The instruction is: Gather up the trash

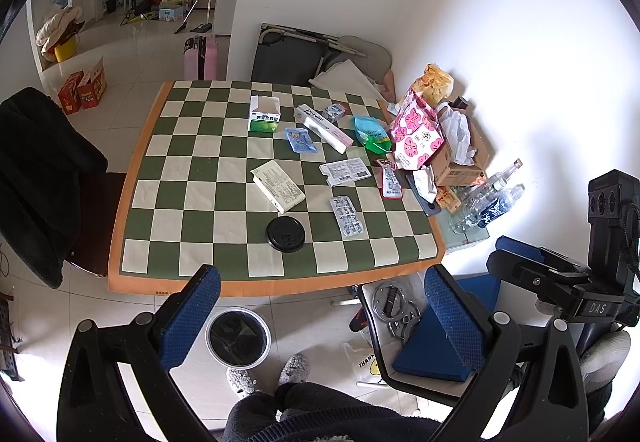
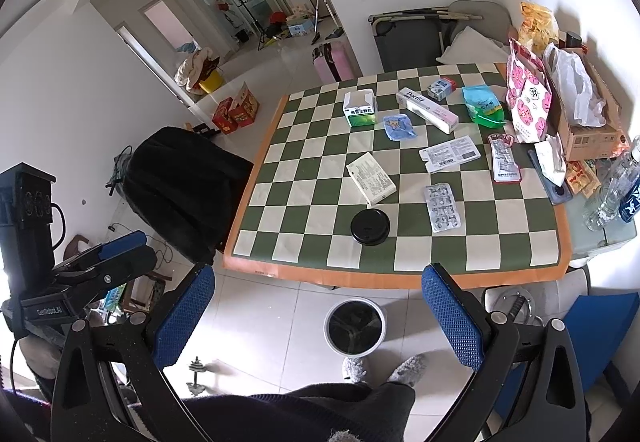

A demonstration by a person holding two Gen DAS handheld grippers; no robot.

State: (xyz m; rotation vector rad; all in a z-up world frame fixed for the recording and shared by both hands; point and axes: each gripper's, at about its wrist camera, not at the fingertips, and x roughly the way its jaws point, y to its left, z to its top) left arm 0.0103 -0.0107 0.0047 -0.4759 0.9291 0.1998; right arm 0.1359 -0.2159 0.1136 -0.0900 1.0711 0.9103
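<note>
Trash lies scattered on a green and cream checkered table: a black cup lid, an empty blister pack, a flat white box, a printed leaflet, a long toothpaste box, a green medicine box, a blue wrapper and a red sachet. A white bin with a black liner stands on the floor below the near table edge. My left gripper and right gripper are open and empty, held above the floor before the table.
A pink floral bag, a cardboard box and bottles crowd the table's right side. A chair draped in black stands left. A blue chair and my legs are below.
</note>
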